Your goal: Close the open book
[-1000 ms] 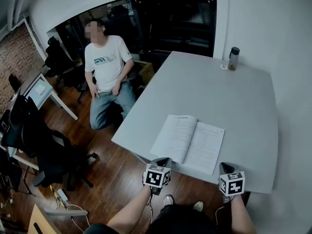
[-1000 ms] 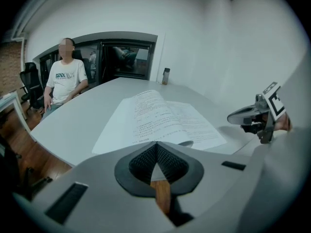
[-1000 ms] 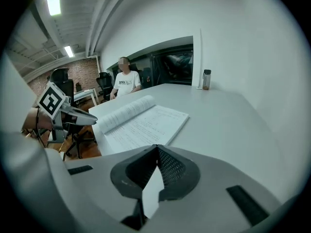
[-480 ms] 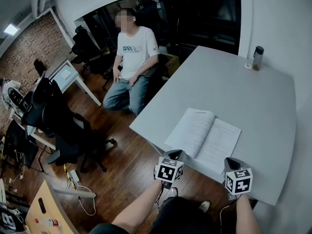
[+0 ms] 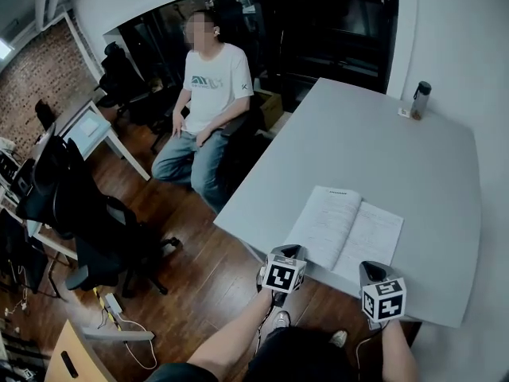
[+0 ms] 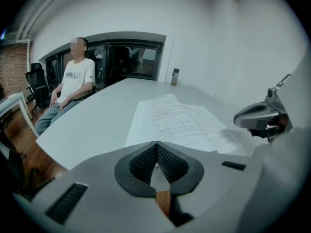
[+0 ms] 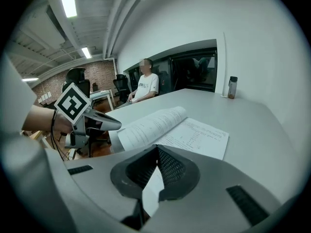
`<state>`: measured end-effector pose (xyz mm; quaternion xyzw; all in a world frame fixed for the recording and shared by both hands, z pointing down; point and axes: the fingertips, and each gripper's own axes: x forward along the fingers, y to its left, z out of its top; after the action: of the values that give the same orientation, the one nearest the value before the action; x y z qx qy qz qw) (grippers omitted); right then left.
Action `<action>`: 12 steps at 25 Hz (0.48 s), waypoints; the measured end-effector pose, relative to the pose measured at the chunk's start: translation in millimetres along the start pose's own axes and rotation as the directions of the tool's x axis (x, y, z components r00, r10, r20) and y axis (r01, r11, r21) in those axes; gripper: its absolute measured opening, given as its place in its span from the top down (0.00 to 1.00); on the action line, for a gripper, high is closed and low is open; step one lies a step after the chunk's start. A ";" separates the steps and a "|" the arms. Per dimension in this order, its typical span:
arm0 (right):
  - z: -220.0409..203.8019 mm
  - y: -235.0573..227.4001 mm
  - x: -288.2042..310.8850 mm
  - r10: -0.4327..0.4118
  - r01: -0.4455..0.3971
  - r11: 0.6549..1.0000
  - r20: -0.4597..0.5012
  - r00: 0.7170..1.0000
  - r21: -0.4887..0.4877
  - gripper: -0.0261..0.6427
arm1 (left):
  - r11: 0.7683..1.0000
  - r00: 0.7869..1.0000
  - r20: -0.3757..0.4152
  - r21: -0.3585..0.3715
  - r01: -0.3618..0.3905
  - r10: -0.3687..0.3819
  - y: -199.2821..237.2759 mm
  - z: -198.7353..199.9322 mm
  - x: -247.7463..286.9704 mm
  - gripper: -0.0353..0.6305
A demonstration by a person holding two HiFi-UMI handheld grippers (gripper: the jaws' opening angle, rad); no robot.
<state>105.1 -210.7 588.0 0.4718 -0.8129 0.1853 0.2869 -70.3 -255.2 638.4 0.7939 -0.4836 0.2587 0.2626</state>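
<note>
While L tool point(image 5: 287, 251) & R tool point(image 5: 368, 268) shifted, book point(image 5: 350, 229) stays open.

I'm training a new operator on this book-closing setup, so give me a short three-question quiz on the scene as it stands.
1. True or false: the book lies open on the grey table.
2. Where does the bottle stand? A) near the table's far right corner, apart from the book; B) on the book's pages; C) on the floor.
3. Fill in: the jaws of the left tool and the right tool are both ____ and hold nothing.

Key: 1 true; 2 A; 3 shut.
</note>
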 end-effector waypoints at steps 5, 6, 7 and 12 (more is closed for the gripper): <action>1.8 12.4 10.3 -0.062 0.062 0.997 -0.012 0.998 0.043 0.95 | 0.993 0.993 -0.039 0.033 0.116 -0.115 -7.0 -4.7 19.5 0.94; 1.0 13.0 10.3 -0.073 0.074 0.996 -0.013 0.997 0.051 0.95 | 0.990 0.990 -0.045 0.038 0.139 -0.137 -11.8 -6.1 21.9 0.94; -0.4 12.8 9.6 -0.082 0.082 0.995 -0.016 0.997 0.058 0.95 | 0.987 0.987 -0.052 0.044 0.158 -0.155 -17.2 -7.2 24.0 0.94; -3.9 0.9 -0.3 -0.100 0.101 0.993 -0.020 0.995 0.066 0.95 | 0.978 0.978 -0.072 0.060 0.202 -0.198 -46.0 -5.3 31.7 0.94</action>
<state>105.6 -207.8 590.7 0.5200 -0.7789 0.2018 0.2867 -17.0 -253.7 655.7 0.8379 -0.3836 0.2730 0.2762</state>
